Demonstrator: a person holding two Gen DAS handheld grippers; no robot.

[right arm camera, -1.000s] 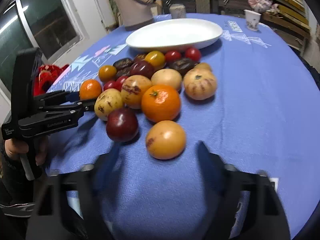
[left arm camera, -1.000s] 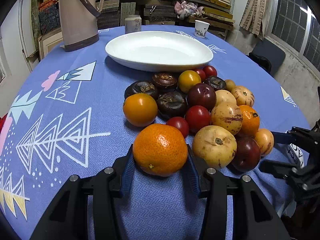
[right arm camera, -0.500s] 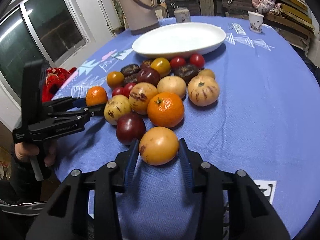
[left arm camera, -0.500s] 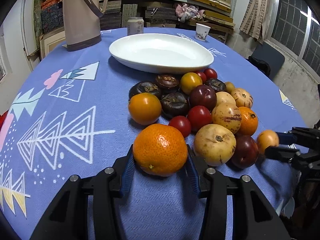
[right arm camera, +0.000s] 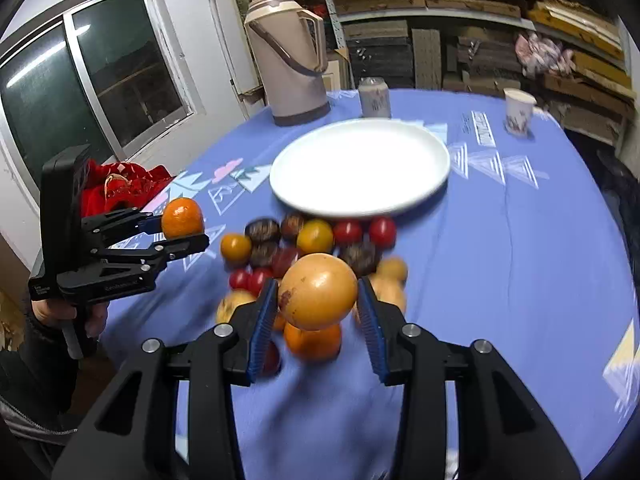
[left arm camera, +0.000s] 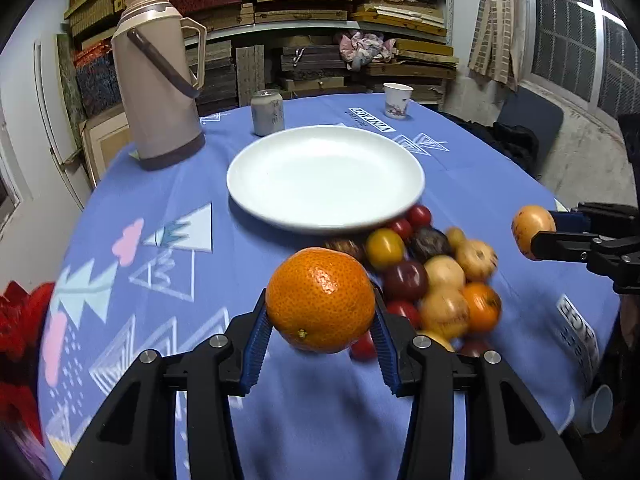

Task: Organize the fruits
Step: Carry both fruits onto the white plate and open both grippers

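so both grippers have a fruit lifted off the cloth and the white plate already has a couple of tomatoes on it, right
Not quite: the white plate holds nothing, as the left wrist view shows. The tomatoes lie on the cloth beside it. The rest holds: the left gripper has lifted an orange and the right gripper a yellow-tan fruit.

each hand-held gripper (left arm camera: 320,344) is black plastic with ribbed blue pads (left arm camera: 256,346) and silver screws (left arm camera: 218,341).

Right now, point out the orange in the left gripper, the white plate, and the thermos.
orange (left arm camera: 320,300), left wrist view, middle of its peel.
white plate (left arm camera: 326,176), left wrist view, bare centre of the dish.
thermos (left arm camera: 158,92), left wrist view, middle of its beige body.
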